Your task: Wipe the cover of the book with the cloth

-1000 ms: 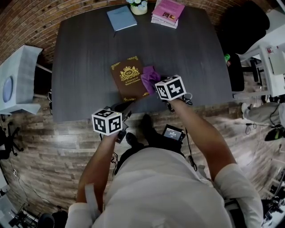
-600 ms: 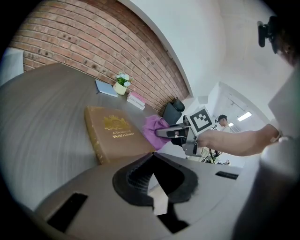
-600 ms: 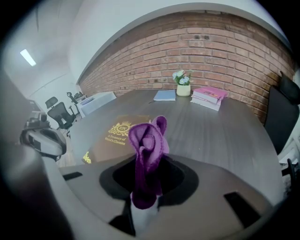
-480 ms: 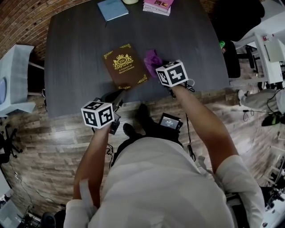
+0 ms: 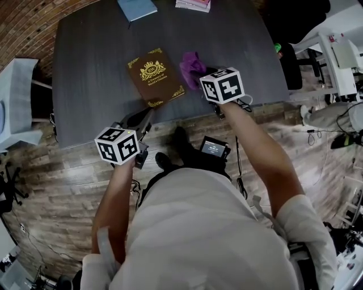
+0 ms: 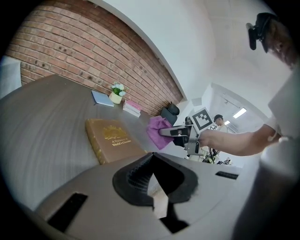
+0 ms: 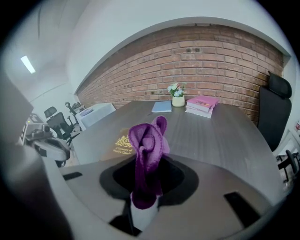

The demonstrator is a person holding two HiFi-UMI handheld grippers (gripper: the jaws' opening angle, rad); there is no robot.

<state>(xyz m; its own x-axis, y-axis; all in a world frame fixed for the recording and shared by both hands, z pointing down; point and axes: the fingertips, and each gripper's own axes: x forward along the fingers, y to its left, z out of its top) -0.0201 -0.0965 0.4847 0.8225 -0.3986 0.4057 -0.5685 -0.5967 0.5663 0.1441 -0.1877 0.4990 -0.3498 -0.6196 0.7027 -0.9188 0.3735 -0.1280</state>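
Note:
The brown book with gold print lies flat on the dark table, cover up. My right gripper is shut on the purple cloth, which hangs bunched just right of the book and clear of its cover. In the right gripper view the cloth rises from between the jaws, with the book beyond it. My left gripper is shut and empty over the table's near edge, short of the book. Its view shows its closed jaws, the book and the cloth.
At the table's far end lie a blue notebook, a stack of pink books and a small flower pot. A black chair stands at the right and a white side table at the left.
The right gripper has risen with the cloth, which now hangs apart from the book's right edge. The left gripper has lifted slightly near the table's front edge.

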